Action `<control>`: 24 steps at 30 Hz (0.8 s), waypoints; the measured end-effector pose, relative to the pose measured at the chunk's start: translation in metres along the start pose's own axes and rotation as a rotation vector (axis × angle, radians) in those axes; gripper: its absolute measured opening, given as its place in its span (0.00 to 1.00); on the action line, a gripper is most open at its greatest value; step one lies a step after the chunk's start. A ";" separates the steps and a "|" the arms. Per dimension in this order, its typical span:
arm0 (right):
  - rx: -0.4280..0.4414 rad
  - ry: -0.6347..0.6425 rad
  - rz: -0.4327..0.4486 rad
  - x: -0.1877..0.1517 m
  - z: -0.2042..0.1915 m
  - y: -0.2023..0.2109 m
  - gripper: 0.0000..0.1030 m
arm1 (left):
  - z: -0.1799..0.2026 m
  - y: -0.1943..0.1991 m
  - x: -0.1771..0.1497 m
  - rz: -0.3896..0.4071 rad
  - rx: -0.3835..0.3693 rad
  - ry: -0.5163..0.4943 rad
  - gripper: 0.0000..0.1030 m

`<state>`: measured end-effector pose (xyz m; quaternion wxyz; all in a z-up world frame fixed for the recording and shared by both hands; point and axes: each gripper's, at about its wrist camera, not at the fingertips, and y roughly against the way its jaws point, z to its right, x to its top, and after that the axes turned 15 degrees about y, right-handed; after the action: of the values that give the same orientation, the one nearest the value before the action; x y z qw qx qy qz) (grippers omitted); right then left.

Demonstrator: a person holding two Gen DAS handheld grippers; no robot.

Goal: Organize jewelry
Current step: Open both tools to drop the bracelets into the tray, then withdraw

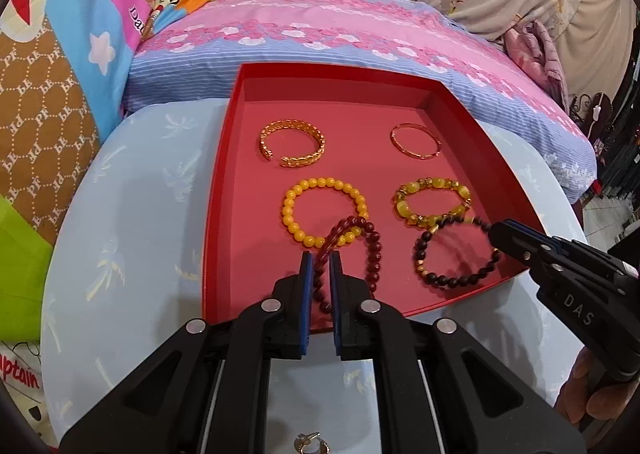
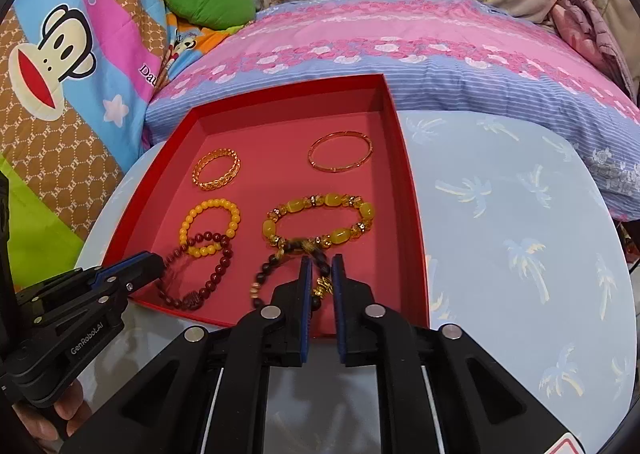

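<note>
Left hand-held gripper [image 1: 321, 256] was nearly shut, pads pinching the dark red bead bracelet [image 1: 370, 254] by its strand; the loop hung over the near left part of the red tray [image 1: 224, 182] and overlapped the yellow bead bracelet [image 1: 326, 212]. Right hand-held gripper [image 2: 321, 260] had a slightly wider gap, with the black-and-gold bead bracelet [image 2: 264, 278] running between its pads. Whether the pads pressed on it could not be told from either view. That bracelet sat at the tray's near right, its far side touching the amber bracelet [image 2: 320, 222].

Step in hand, as judged: setting down the third row, one bracelet per side. Next move would call for drawing each loop toward the near wall to clear the overlap with the middle row, then letting go and backing out without snagging beads.

Tray contents:
- far row: open gold cuff [image 1: 292, 144], thin gold bangle [image 1: 416, 141]
- middle row: yellow beads, amber beads
- near row: dark red and black-and-gold, both not yet settled

Tray sat on the pale blue desk [image 2: 500, 214], against the bed. A small gold-coloured piece [image 1: 310, 444] lay on the desk outside the tray, below the left gripper; too hidden to identify.
</note>
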<state>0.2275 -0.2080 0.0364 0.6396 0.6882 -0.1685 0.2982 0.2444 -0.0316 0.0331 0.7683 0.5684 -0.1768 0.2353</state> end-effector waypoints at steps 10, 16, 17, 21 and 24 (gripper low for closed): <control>-0.030 0.002 0.042 -0.001 -0.001 0.015 0.37 | -0.010 0.005 0.001 0.037 0.042 0.050 0.33; -0.025 0.011 0.048 -0.004 -0.007 0.023 0.37 | -0.010 0.015 -0.002 0.050 0.034 0.058 0.33; -0.022 0.012 0.050 -0.005 -0.008 0.025 0.37 | -0.010 0.018 -0.002 0.054 0.033 0.058 0.33; -0.018 0.016 0.059 -0.010 -0.012 0.036 0.37 | -0.009 0.032 -0.007 0.072 0.034 0.050 0.33; -0.017 0.024 0.064 -0.018 -0.016 0.048 0.37 | -0.010 0.043 -0.014 0.077 0.025 0.050 0.33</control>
<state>0.1814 -0.2011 0.0623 0.6377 0.6733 -0.1854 0.3251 0.2085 -0.0142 0.0563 0.7558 0.5646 -0.1761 0.2811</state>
